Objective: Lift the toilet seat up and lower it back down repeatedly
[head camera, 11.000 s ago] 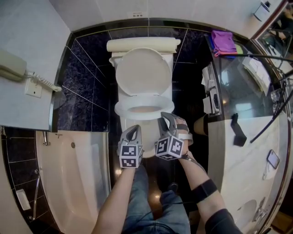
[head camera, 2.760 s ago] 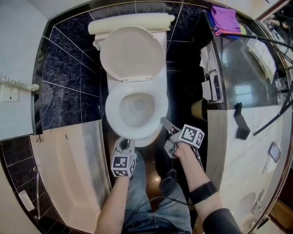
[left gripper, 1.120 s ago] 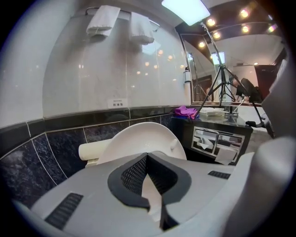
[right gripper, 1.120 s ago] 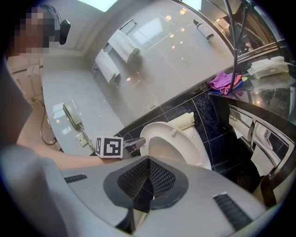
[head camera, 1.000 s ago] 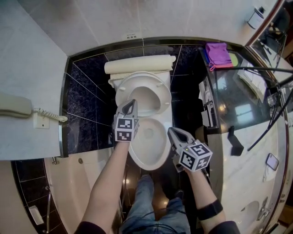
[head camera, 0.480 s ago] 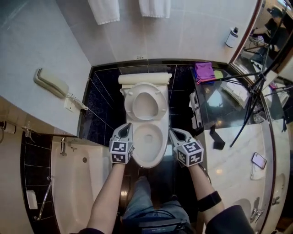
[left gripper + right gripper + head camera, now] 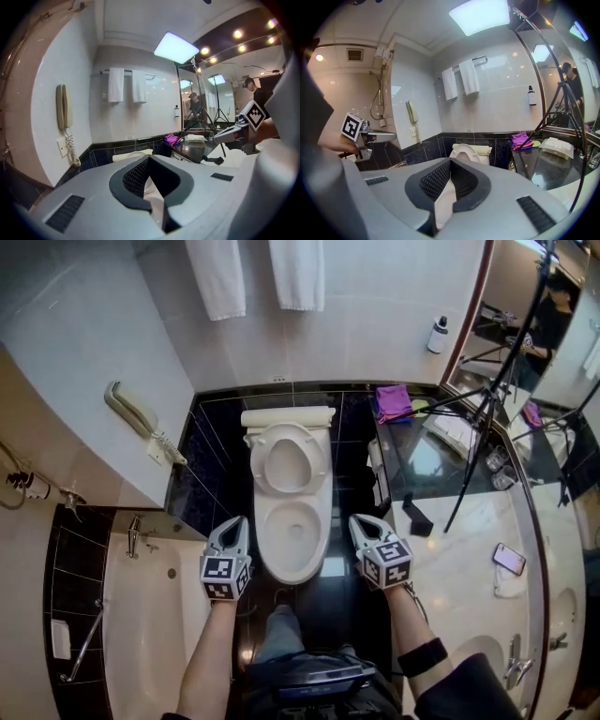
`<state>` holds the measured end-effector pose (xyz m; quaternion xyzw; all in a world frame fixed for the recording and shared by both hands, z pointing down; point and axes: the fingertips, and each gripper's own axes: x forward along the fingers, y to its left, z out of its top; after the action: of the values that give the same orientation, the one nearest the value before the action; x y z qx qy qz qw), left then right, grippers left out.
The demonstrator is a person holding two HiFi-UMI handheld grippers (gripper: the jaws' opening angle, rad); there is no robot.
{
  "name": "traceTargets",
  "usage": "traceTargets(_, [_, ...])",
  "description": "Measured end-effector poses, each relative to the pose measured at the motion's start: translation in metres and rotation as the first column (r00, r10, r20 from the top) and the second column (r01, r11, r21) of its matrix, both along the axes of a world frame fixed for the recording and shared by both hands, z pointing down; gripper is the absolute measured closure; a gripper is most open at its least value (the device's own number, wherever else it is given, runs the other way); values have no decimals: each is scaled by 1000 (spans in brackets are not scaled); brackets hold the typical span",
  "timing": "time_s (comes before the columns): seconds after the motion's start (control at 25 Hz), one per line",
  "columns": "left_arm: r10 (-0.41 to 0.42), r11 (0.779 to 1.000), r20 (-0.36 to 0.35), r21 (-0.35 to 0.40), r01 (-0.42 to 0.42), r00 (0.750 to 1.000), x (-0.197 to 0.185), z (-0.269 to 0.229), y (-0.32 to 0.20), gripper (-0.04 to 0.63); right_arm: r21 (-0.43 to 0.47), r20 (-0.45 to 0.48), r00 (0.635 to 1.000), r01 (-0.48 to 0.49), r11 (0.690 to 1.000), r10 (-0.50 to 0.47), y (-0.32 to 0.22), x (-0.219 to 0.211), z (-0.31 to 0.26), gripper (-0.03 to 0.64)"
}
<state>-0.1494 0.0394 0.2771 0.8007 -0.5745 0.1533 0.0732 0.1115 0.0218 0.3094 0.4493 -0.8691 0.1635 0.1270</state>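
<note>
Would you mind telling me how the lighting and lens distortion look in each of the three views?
Head view: evenly lit and sharp, but the wide lens bows the edge of the counter. Left gripper view: the ceiling light burns out to white; the corners fall dark. Right gripper view: the same light glares at the top, and straight lines curve.

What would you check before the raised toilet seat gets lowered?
1. Toilet seat upright against the tank: ok.
2. Left tool jaws together, nothing between them: ok.
3. Right tool jaws together, nothing between them: ok.
4. Both tools apart from the toilet, one on either side of the bowl: ok.
5. Nothing lying on the bowl's rim where the seat will land: ok.
6. How freely the seat swings: cannot tell.
</note>
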Motion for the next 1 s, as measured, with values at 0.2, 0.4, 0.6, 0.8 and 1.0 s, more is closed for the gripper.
traceTargets(0.2, [-45,999,-7,12,46,999,-14,-13,42,600,15,-36,999,-28,999,29,27,44,-4,611])
traceTargets(0.4, [-56,998,1,7,56,998,-19,-10,66,601,-1,-33,997,-69,998,69,42,78,4,611])
traceTargets(0.6, [-36,999,21,14,35,999,-12,-8,75,601,-17,-30,998,-63,998,63,50,76,13,611])
traceTargets(0.8, [-37,999,4,7,37,999,-9,-4,72,600,-24,-39,998,-53,998,52,46,71,17,610])
traceTargets(1.0, [-34,999,-3,-8,34,999,-12,3,56,600,-28,-48,998,-45,999,43,28,63,18,609])
